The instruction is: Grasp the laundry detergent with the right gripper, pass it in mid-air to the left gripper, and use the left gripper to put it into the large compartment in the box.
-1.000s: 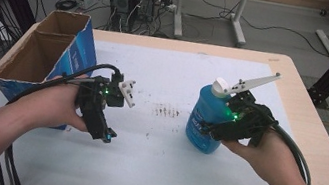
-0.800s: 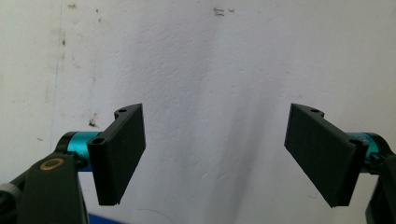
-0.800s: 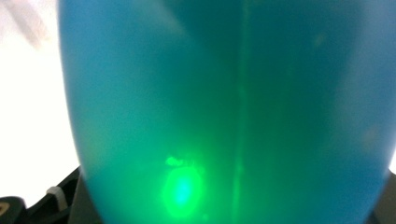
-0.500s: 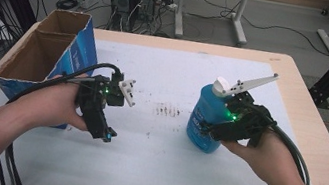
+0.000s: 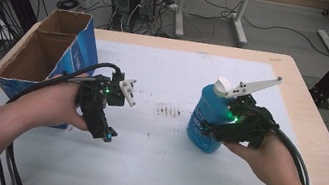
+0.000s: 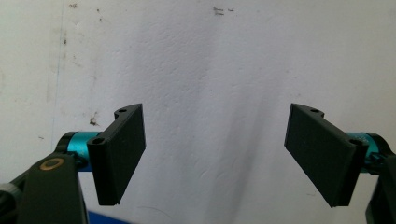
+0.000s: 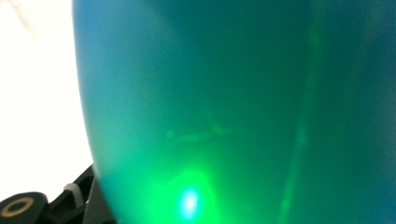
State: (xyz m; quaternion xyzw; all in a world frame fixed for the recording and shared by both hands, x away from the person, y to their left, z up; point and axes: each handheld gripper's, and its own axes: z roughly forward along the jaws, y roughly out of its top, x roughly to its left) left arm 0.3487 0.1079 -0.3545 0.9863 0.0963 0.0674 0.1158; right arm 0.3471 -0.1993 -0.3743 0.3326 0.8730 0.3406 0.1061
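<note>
Jaws of my right gripper (image 5: 207, 130) have just closed on the blue bottle (image 5: 206, 117), upright on the counter (image 5: 164, 173): grip made, ready to lift. Left gripper (image 6: 215, 154) jaws open, empty.

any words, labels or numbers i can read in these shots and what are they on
None can be read.
Blue bottle: white print on its label, too blurred to make out.
Cardboard box: light marks on its blue side, too small to read.
Table sheet: dark specks and smudges, not writing.
</note>
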